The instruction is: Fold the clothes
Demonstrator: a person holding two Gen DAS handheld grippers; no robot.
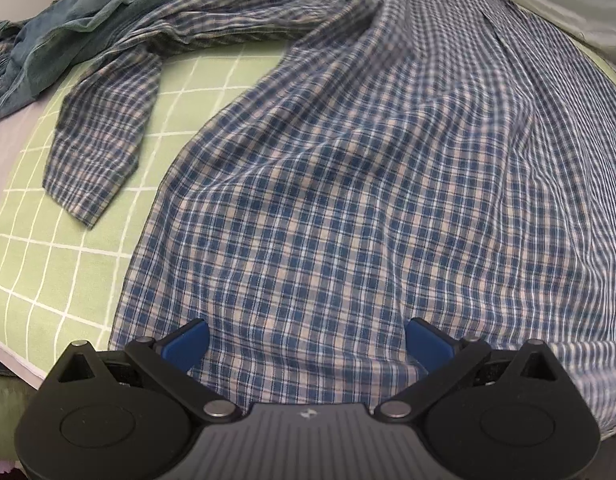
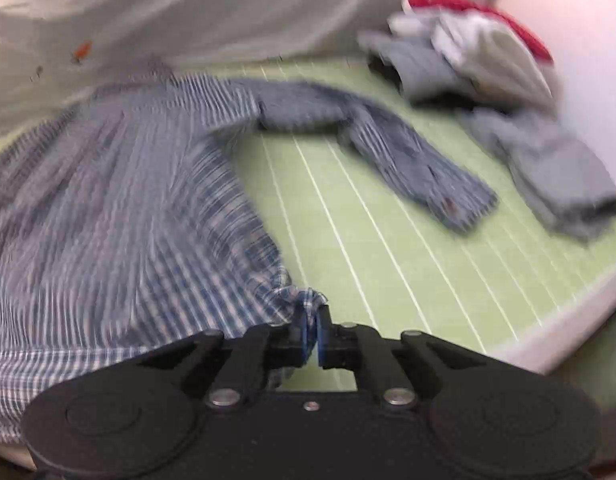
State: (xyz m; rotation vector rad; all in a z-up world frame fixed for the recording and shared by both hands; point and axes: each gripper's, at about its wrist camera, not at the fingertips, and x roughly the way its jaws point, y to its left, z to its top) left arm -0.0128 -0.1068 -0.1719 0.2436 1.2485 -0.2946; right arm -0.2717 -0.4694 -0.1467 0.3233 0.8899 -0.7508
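Left wrist view: plaid shirt [image 1: 347, 200] stretches lengthwise away from the left gripper [image 1: 308, 344], jaws wide open over its hem; right gripper [image 2: 311, 332] pinches the hem corner.

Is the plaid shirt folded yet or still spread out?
Spread out. The plaid shirt lies flat across the green mat, one sleeve stretched out sideways; the right gripper pinches a hem corner.

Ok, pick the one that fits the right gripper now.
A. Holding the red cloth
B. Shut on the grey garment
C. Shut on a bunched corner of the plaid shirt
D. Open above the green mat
C: the right gripper has its fingers pinched together on a gathered corner of the plaid shirt.
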